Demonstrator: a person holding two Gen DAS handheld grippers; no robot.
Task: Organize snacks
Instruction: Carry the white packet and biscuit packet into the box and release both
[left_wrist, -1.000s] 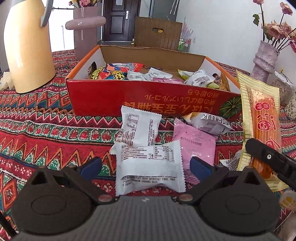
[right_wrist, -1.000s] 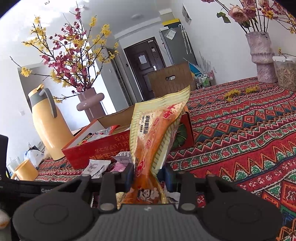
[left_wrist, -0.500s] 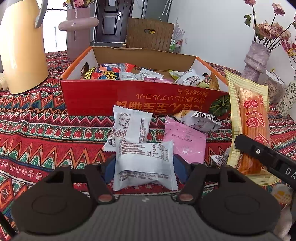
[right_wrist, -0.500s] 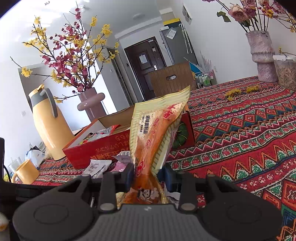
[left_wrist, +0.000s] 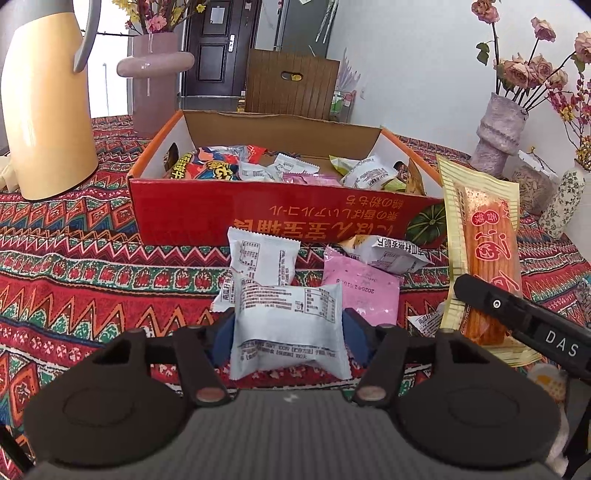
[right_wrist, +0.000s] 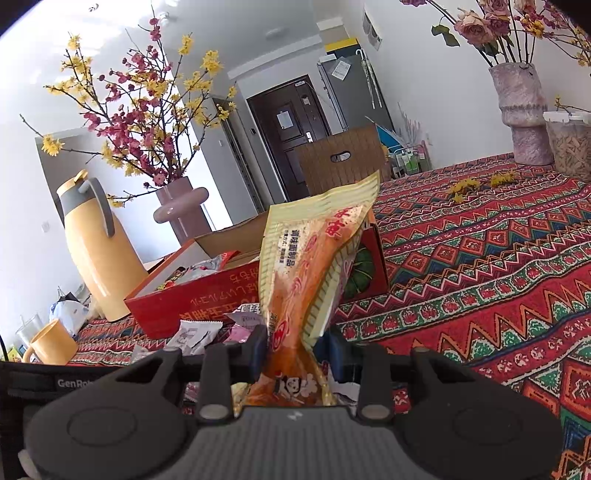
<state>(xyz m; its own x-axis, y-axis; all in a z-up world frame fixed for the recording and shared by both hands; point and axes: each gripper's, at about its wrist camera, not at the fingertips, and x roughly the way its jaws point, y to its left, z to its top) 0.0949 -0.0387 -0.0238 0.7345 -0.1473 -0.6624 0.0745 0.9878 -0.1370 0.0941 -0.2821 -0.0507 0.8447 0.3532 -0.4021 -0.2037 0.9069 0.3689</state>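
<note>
My left gripper (left_wrist: 290, 330) is shut on a white snack packet (left_wrist: 290, 325) and holds it above the patterned tablecloth. My right gripper (right_wrist: 297, 347) is shut on a long orange-and-yellow snack stick packet (right_wrist: 314, 258), held upright; it also shows in the left wrist view (left_wrist: 484, 251). The red cardboard box (left_wrist: 280, 218) with several snacks inside stands just beyond, and also shows in the right wrist view (right_wrist: 207, 295). Loose on the cloth before the box lie another white packet (left_wrist: 260, 258), a pink packet (left_wrist: 360, 284) and a small white packet (left_wrist: 389, 251).
A yellow thermos jug (left_wrist: 44, 103) stands at the left, with a mauve vase (left_wrist: 155, 77) behind. A stone-look vase of roses (left_wrist: 498, 133) and jars stand at the right. A yellow mug (right_wrist: 48, 341) sits left in the right wrist view.
My left gripper has closed on the white packet and lifted it slightly off the cloth. The right gripper holds the snack stick nearly still.
</note>
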